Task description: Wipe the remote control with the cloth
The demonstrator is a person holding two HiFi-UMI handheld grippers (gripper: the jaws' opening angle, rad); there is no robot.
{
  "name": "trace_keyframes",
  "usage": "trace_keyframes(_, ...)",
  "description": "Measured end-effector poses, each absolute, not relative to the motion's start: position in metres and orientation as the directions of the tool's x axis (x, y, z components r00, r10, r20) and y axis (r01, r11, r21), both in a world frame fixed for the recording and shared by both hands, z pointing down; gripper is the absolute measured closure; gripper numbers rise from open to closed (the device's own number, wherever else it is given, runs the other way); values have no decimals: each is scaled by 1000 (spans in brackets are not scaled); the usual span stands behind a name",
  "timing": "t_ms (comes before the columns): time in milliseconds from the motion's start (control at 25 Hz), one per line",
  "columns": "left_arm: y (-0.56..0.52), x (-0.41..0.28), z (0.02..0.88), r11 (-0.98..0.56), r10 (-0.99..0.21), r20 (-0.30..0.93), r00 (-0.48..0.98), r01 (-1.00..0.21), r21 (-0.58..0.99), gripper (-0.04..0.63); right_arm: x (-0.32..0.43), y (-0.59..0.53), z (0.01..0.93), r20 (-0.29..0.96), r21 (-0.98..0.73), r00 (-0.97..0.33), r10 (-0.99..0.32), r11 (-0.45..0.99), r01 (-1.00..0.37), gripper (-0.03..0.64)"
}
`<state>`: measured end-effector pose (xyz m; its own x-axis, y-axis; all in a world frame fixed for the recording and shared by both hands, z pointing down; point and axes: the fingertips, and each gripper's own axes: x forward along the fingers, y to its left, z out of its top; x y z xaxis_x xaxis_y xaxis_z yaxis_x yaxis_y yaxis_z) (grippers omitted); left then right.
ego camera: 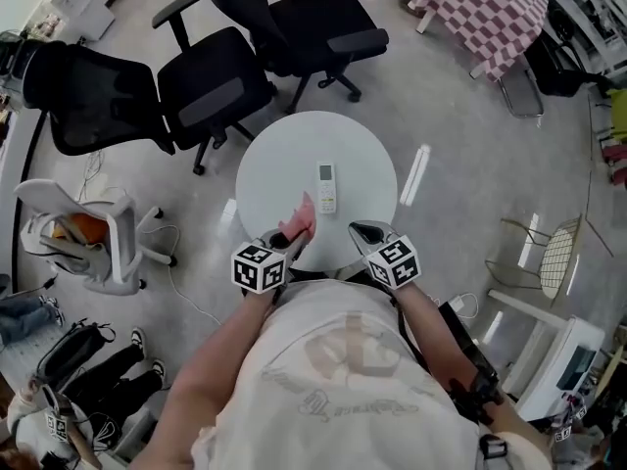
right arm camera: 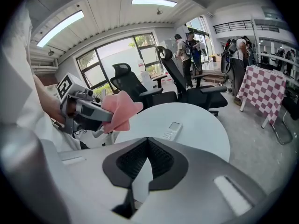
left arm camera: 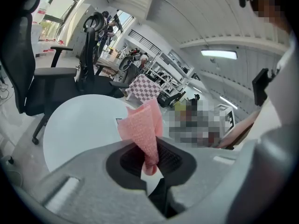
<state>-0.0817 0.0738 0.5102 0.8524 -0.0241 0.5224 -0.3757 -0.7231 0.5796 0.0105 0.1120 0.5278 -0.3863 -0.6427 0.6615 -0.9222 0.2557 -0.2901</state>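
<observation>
Head view, left gripper [ego camera: 283,236]: it is hovering at the near edge of the table, angling down and away.
Head view, right gripper [ego camera: 361,231]: it is hanging beside the left one, tilting the same way.
Head view, remote control [ego camera: 326,187]: it is lying about mid-table, just beyond the cloth.
Head view, surface: a round white table [ego camera: 277,160] is standing on glossy grey floor.
Head view, room: black office chairs [ego camera: 211,91] are standing on the far side.
Left gripper view, fingers: they are pinching a pink cloth [left arm camera: 142,129], which is sticking up past them.
Left gripper view, room: a checked tablecloth [left arm camera: 142,87] is showing far off.
Right gripper view, fingers: they are pressing together with nothing between them.
Right gripper view, remote control: it is lying ahead on the table, right of the raised cloth.
</observation>
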Motion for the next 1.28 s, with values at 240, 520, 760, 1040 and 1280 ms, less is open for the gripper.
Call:
trace_keyframes(240,50,-86,520,-734,23,527,849,-343,586,560,-2,97,543,717,-268,-363,-596,245,-932,609)
trace_keyframes(520,32,-88,533,-719,25,547,837,-365,591,560,5,83,575,774,-265,-342,-532,218,-939,607)
trace_keyframes(760,20,-81,549,-726,38,592,805,-385,570,560,6,67,614,816,-336,-341,-466,97,-937,511)
trace_keyframes(1040,6,-58,562,-737,59,622,780,-387,555,560,5,50,647,873,-312,-289,-393,6,-950,300)
trace_keyframes(1280,7,-37,580,-750,183,640,747,-315,582,560,-6,43,666,883,-291,-274,-381,14,-957,241)
